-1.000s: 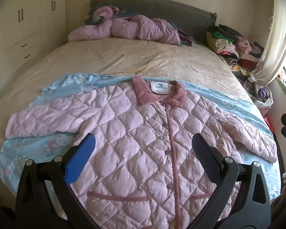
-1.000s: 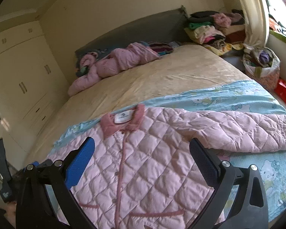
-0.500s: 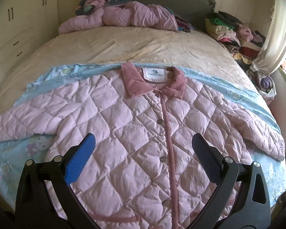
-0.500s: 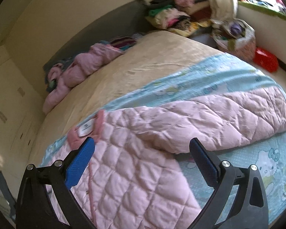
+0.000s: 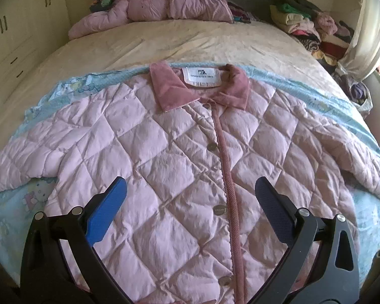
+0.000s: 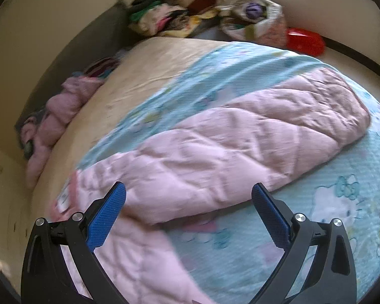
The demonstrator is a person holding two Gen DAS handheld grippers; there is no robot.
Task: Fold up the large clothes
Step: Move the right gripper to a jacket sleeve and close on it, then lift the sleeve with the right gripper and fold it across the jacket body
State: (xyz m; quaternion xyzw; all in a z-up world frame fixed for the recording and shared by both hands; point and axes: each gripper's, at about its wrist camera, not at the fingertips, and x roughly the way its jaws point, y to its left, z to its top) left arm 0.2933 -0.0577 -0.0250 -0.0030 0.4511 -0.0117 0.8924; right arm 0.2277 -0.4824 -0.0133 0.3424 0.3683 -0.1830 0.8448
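Both grippers spread wide, gripping nothing. My left gripper [image 5: 190, 197] hangs over the front of the pink quilted jacket [image 5: 179, 167], which lies buttoned and face-up on the blue cartoon sheet [image 5: 10, 217] at the near end of the bed [image 5: 190, 40]. My right gripper [image 6: 188, 202] sits above the jacket's outstretched sleeve [image 6: 240, 147]; that view is motion-blurred.

Soft daylight, blurred right view
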